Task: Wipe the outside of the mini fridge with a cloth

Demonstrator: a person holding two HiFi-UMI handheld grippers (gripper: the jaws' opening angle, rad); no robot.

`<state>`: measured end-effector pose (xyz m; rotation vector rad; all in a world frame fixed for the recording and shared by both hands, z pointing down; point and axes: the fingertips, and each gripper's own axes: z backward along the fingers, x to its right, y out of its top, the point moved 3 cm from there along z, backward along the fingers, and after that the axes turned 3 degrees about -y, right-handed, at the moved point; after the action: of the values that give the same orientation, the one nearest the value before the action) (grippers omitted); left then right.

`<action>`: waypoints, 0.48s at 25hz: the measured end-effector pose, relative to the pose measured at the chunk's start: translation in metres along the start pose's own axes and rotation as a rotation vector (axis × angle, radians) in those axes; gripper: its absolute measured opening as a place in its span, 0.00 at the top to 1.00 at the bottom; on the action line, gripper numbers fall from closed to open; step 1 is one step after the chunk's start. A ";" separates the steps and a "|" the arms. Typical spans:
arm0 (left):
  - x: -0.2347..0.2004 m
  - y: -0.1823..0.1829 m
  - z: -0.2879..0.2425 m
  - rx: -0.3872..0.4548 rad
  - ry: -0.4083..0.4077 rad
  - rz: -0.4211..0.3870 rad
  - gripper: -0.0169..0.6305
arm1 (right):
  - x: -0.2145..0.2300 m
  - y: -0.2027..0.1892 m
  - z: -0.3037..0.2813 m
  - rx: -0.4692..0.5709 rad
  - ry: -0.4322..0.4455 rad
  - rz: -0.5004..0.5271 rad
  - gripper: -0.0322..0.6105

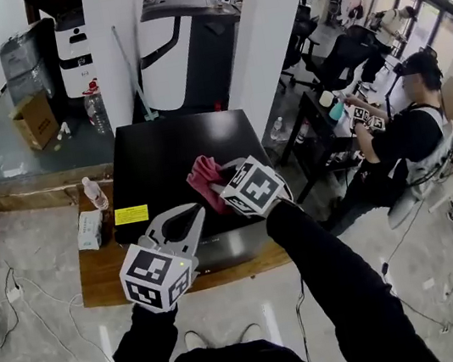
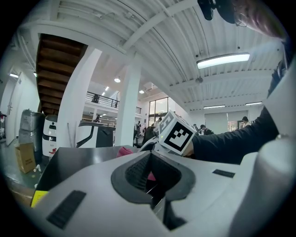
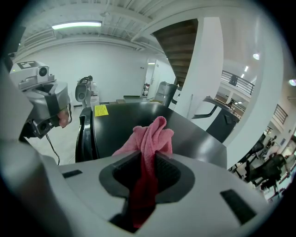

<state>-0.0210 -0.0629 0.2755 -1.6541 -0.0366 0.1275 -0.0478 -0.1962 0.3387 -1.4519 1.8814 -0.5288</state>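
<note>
While the right gripper [image 1: 219, 187] bites down hard on the pink cloth [image 1: 203, 174], that cloth sits bunched on top of the black fridge [image 1: 154, 158], toward its front right. The left gripper [image 1: 191, 218] hangs at the front edge, jaws pressed together on nothing, just right of the yellow sticker [image 1: 131, 214].

White pillar [image 1: 263, 32], pale marble floor [image 1: 49, 356], ceiling strip light [image 2: 223, 60]
</note>
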 end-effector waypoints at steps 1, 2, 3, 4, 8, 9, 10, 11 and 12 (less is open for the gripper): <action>0.006 -0.001 -0.008 -0.004 -0.008 -0.002 0.96 | 0.008 -0.009 0.005 -0.001 -0.006 -0.005 0.81; 0.012 -0.001 -0.016 -0.007 -0.015 -0.003 0.96 | 0.016 -0.018 0.010 -0.002 -0.012 -0.011 0.81; 0.019 -0.001 -0.024 -0.010 -0.022 -0.003 0.96 | 0.024 -0.027 0.016 -0.003 -0.016 -0.016 0.81; 0.025 0.000 -0.032 -0.012 -0.029 -0.003 0.96 | 0.032 -0.036 0.022 -0.005 -0.021 -0.021 0.81; 0.052 0.003 -0.065 -0.013 -0.050 -0.007 0.96 | 0.067 -0.075 0.048 -0.007 -0.043 -0.053 0.81; 0.058 0.002 -0.072 -0.016 -0.053 -0.008 0.96 | 0.075 -0.085 0.054 -0.004 -0.050 -0.064 0.81; 0.064 0.001 -0.080 -0.021 -0.055 -0.009 0.96 | 0.083 -0.095 0.060 -0.001 -0.059 -0.073 0.81; 0.069 0.000 -0.086 -0.025 -0.057 -0.010 0.97 | 0.092 -0.104 0.067 0.000 -0.072 -0.079 0.81; 0.073 0.000 -0.092 -0.029 -0.057 -0.010 0.96 | 0.100 -0.112 0.072 -0.002 -0.088 -0.083 0.81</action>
<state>0.0615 -0.1467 0.2784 -1.6783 -0.0904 0.1677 0.0667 -0.3179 0.3388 -1.5349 1.7606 -0.4939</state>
